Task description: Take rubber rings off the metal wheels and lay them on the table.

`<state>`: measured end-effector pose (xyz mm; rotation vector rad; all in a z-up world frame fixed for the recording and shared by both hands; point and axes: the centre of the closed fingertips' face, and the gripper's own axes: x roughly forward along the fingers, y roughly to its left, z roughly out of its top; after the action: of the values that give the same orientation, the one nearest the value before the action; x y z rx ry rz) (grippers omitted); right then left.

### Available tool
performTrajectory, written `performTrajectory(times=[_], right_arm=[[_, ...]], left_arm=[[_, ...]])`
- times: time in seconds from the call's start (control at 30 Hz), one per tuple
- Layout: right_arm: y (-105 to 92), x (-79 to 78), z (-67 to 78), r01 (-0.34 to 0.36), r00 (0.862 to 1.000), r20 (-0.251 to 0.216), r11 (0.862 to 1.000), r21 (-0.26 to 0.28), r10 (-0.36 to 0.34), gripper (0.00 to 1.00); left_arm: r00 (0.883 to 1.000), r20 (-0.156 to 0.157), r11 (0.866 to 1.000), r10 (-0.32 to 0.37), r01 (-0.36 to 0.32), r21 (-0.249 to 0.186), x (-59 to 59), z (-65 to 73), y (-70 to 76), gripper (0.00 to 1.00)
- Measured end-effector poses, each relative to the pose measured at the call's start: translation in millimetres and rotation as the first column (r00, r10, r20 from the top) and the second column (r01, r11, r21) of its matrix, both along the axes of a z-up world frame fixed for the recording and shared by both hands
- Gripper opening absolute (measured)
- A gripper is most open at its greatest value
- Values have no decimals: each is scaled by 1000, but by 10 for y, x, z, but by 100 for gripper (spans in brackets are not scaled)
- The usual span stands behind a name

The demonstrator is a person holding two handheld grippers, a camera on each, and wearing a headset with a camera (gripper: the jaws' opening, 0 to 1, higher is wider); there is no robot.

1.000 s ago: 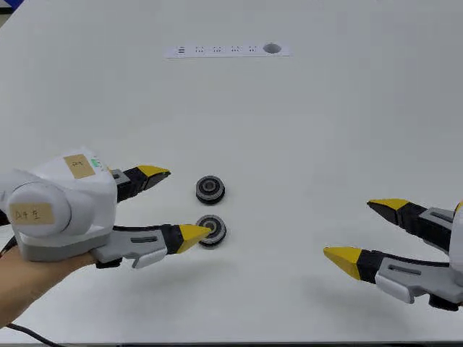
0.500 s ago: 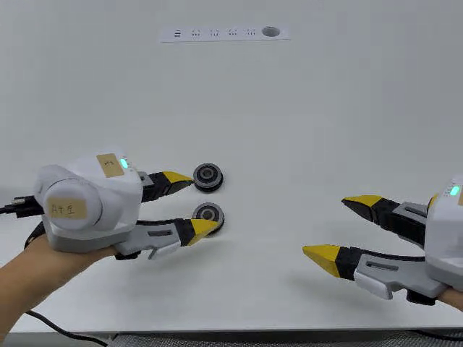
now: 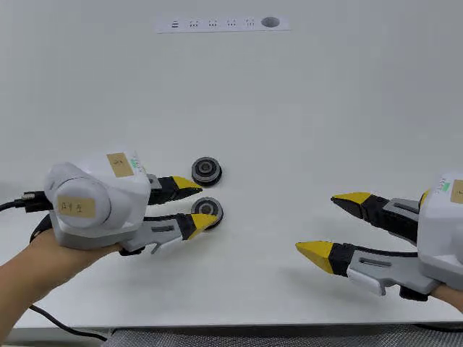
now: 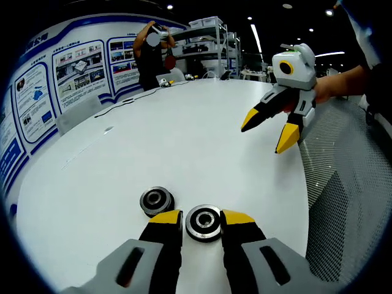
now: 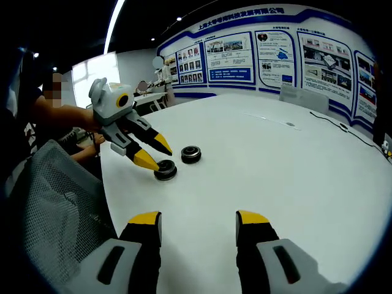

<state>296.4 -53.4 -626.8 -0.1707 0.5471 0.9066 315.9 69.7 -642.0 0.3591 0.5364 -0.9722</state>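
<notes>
Two small metal wheels with black rubber rings lie flat on the white table (image 3: 289, 116). The near wheel (image 3: 208, 210) (image 4: 204, 223) sits between my left gripper's (image 3: 201, 202) (image 4: 202, 217) yellow fingertips, which press against its two sides. The far wheel (image 3: 206, 170) (image 4: 157, 200) lies free just beyond it. My right gripper (image 3: 329, 224) (image 5: 199, 217) hovers open over bare table at the right, well away from both wheels. The right gripper view takes in the left gripper (image 5: 153, 152), the near wheel (image 5: 165, 169) and the far wheel (image 5: 191, 154).
A white power strip (image 3: 223, 24) lies flat at the far side of the table. A black cable (image 3: 14, 206) trails from the left gripper. The table's front edge (image 3: 239, 325) runs just below both grippers. A mesh chair (image 5: 55, 202) stands beside the table.
My left gripper's jaws have narrowed around the near wheel and now touch its sides. The right gripper has drifted slightly left and stays open. The head camera has tilted.
</notes>
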Motion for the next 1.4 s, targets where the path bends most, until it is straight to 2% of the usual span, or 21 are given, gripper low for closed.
performTrajectory(times=[0.5, 0.9, 0.93, 1.13, 1.27, 1.33, 1.37, 1.4], right_arm=[[8, -22, -6, -4, 1000, -2, 1000, 7, 4, 47], [75, 2, 22, -23, 1000, 3, 1000, 11, 23, 46], [84, 1, 23, -27, 1000, 4, 1000, 11, 27, 46], [112, -11, 16, -38, 999, 0, 999, 11, 38, 46], [155, -22, 25, -50, 999, 0, 999, 15, 50, 46], [191, -21, 33, -55, 999, 0, 998, 22, 55, 46], [224, -19, 45, -56, 998, -5, 998, 32, 56, 46], [251, -17, 49, -55, 998, -14, 998, 42, 55, 46]], left_arm=[[1000, -14, 999, -23, 23, 22, -41, -44, -32, 21], [999, -36, 1000, -4, 4, 1, -31, -47, -1, 17], [999, -38, 1000, -3, 4, 10, -29, -58, 17, 17], [998, -57, 1000, -21, 20, -12, -59, -59, 22, 15], [998, -56, 1000, -28, 27, -10, -58, -67, 11, 15], [998, -65, 1000, -21, 19, -18, -54, -72, 17, 14], [996, -87, 999, -5, 2, -35, -50, -73, 26, 14], [996, -93, 999, -5, 1, -40, -39, -73, 31, 14]])
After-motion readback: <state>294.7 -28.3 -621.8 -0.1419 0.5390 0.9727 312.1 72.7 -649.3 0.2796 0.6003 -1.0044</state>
